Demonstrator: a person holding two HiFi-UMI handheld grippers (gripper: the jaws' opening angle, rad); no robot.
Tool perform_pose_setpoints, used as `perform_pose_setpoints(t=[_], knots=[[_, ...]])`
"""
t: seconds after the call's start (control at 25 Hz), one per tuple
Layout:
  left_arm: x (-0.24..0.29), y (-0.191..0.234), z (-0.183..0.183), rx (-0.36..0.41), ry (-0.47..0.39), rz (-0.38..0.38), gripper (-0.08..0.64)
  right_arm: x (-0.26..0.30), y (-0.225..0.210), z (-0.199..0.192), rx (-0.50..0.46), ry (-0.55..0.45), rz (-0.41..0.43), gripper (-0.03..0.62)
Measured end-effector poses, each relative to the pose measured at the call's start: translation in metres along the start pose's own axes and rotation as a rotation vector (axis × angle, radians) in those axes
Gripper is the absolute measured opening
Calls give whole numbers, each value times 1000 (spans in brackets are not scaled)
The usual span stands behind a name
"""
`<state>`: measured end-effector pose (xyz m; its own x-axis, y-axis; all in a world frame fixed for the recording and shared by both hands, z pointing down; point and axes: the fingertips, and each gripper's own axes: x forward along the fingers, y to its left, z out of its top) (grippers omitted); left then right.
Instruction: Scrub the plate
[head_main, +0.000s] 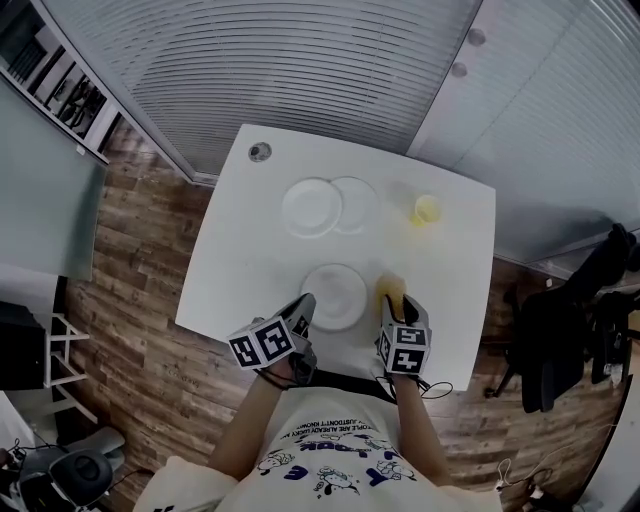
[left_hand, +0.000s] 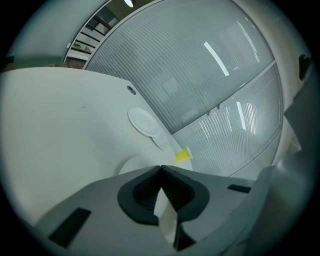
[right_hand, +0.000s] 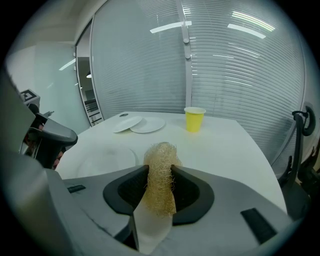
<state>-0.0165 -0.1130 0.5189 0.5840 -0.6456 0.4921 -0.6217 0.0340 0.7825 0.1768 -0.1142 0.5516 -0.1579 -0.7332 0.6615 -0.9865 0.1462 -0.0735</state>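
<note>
A white plate (head_main: 335, 296) is seen on the near part of the white table (head_main: 250, 250), between the two grippers. The left gripper (head_main: 305, 303) is set against the plate's left rim in the head view. Its own view shows the jaws pressed together at the tips, with the plate partly hidden behind the left jaw. Whether the rim is nipped between them cannot be made out. A tan fibrous scrubber (right_hand: 161, 172) is clamped upright between the jaws of the right gripper (right_hand: 160, 170), as the right gripper view plainly shows. In the head view it is only a small yellowish patch just beside the plate's right edge. Two more plates (head_main: 330, 206) lie overlapped at the far side of the table, and a yellow cup (head_main: 427, 210) stands to their right. The cup's upright stance and open rim are shown better by the right gripper view. The marker cubes on both grippers and a dark chair (head_main: 560, 330) on the wooden floor are given by the head view alone.
</note>
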Motion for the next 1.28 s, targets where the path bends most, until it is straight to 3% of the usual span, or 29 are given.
perform_pose_setpoints(t=[0.16, 0.36, 0.44, 0.56, 0.72, 0.92, 1.28], knots=[[0, 3, 0, -13, 4, 4, 28, 1, 0, 0, 12, -8, 3, 140], [1, 4, 0, -14, 7, 3, 28, -2, 1, 6, 21, -10, 12, 233], [2, 4, 0, -2, 6, 3, 28, -6, 0, 12, 28, -34, 8, 235], [1, 2, 3, 33, -3, 8, 28, -20, -1, 30, 54, -98, 4, 235], [-3, -6, 14, 83, -32, 1, 28, -48, 3, 75, 79, -263, 11, 205], [-6, -27, 28, 235, -85, 13, 28, -66, 15, 108, 13, -376, -4, 14], [-28, -81, 61, 597, -286, 17, 29, -79, 52, 117, 44, -446, 47, 3]])
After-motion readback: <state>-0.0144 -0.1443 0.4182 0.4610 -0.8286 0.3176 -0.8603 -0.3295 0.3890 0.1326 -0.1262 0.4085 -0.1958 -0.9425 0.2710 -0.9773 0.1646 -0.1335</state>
